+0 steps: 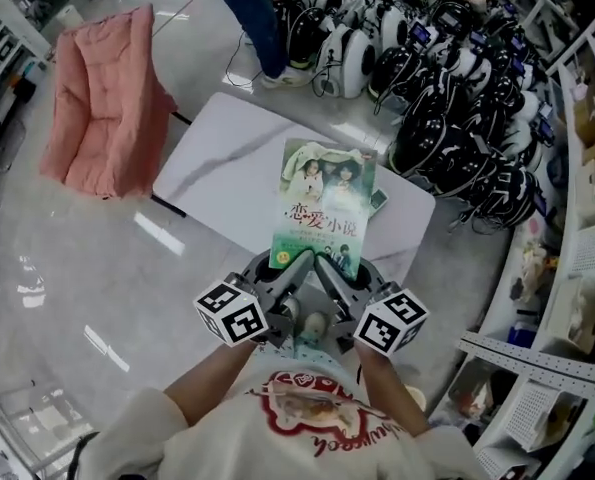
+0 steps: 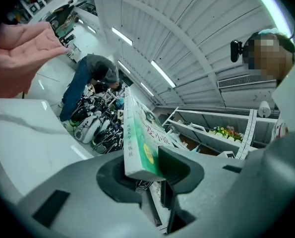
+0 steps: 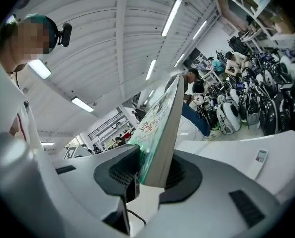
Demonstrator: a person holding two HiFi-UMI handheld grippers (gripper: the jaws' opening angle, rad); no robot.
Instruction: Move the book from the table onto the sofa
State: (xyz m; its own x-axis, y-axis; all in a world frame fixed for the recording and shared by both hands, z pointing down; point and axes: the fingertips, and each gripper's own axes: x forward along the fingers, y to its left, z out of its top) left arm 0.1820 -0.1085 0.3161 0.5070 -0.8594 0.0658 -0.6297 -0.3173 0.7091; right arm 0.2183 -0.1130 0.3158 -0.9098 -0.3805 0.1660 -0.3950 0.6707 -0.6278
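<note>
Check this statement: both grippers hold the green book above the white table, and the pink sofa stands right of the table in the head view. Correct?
One error: the head view shows the pink sofa left of the white table, not right. Both the left gripper and right gripper do hold the green book above it.

Bright, even light is given by long ceiling tubes [image 3: 170, 17], seen in both gripper views. White glare streaks are thrown on the glossy floor [image 1: 77, 288] and along the far edge of the table [image 1: 227, 158]. Straight lines are bent towards every view's dark corners; shadows are kept faint.
</note>
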